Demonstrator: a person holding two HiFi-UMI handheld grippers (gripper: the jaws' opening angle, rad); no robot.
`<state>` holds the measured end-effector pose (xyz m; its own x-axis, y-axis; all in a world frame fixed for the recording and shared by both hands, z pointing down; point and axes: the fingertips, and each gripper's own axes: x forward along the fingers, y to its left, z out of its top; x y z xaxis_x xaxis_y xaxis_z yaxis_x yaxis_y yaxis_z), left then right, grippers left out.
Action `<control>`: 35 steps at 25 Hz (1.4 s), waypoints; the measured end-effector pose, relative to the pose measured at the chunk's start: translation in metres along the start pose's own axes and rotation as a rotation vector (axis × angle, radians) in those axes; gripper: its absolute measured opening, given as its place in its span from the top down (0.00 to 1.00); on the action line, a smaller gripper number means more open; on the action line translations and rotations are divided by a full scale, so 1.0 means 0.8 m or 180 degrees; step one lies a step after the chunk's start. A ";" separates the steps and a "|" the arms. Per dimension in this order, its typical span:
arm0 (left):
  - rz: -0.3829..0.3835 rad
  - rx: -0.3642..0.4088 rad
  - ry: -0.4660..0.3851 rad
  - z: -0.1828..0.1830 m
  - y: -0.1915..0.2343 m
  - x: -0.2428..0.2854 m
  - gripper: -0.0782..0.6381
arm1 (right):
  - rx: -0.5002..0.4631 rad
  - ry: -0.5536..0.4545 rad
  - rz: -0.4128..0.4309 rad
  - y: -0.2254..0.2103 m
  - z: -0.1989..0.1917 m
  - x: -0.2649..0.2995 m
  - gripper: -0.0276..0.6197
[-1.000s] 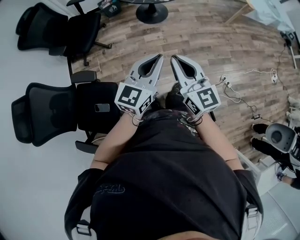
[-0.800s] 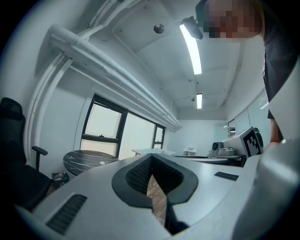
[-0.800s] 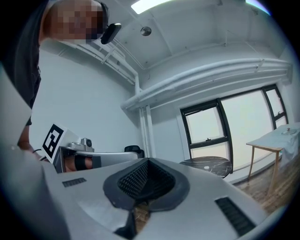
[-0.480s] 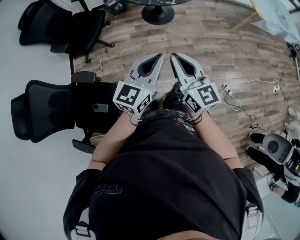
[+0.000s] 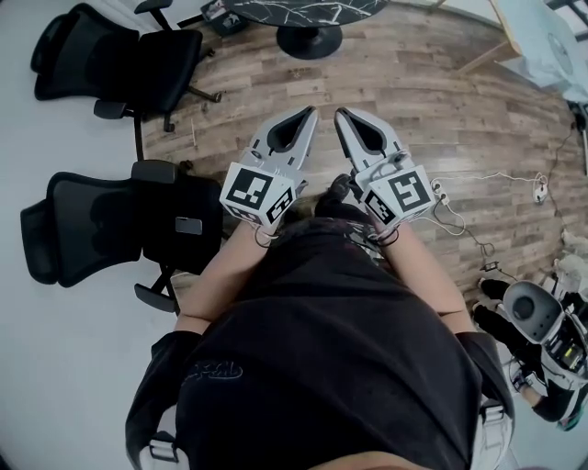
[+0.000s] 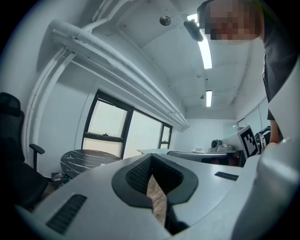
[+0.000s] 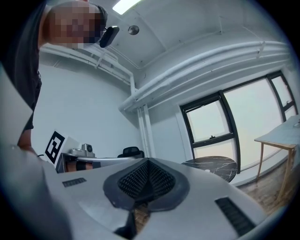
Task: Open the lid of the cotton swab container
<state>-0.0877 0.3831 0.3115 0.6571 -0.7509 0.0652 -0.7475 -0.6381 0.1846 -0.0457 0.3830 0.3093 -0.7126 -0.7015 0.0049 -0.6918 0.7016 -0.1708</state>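
Hovering closed: left gripper (image 5: 310,111), right gripper (image 5: 340,113)

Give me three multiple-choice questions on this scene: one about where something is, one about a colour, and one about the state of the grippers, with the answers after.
1. In the head view, where is the round marble-topped table?
A) at the top edge, beyond the grippers
B) under the person's right elbow
C) at the left edge, behind the chairs

2. What colour is the office chair nearest the person's left arm?
A) white
B) red
C) black

3. How do the jaws of the left gripper and the right gripper stand?
A) both wide open
B) both shut, nothing held
C) left shut on a container, right open

Answers:
1 A: the table lies at the top edge, past the gripper tips.
2 C: its seat and back are black.
3 B: each gripper view shows the pads together with nothing between them.
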 end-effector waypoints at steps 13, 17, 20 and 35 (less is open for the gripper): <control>-0.0014 0.0145 -0.0095 0.023 -0.018 0.151 0.88 | -0.0064 -0.0064 0.0033 -0.147 0.036 -0.004 0.93; -0.0012 0.0152 -0.0106 0.028 -0.018 0.172 0.88 | -0.0091 -0.0096 0.0001 -0.171 0.047 -0.006 0.93; -0.0029 0.0153 -0.0115 0.031 -0.016 0.183 0.88 | -0.0090 -0.0113 -0.0021 -0.181 0.052 -0.004 0.93; -0.0140 0.0135 -0.0115 0.036 0.027 0.233 0.88 | -0.0127 -0.0115 -0.0123 -0.225 0.056 0.033 0.93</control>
<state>0.0157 0.2246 0.2994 0.6862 -0.7271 0.0224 -0.7219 -0.6768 0.1446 0.0656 0.2327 0.2958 -0.6811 -0.7318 -0.0248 -0.7234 0.6778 -0.1317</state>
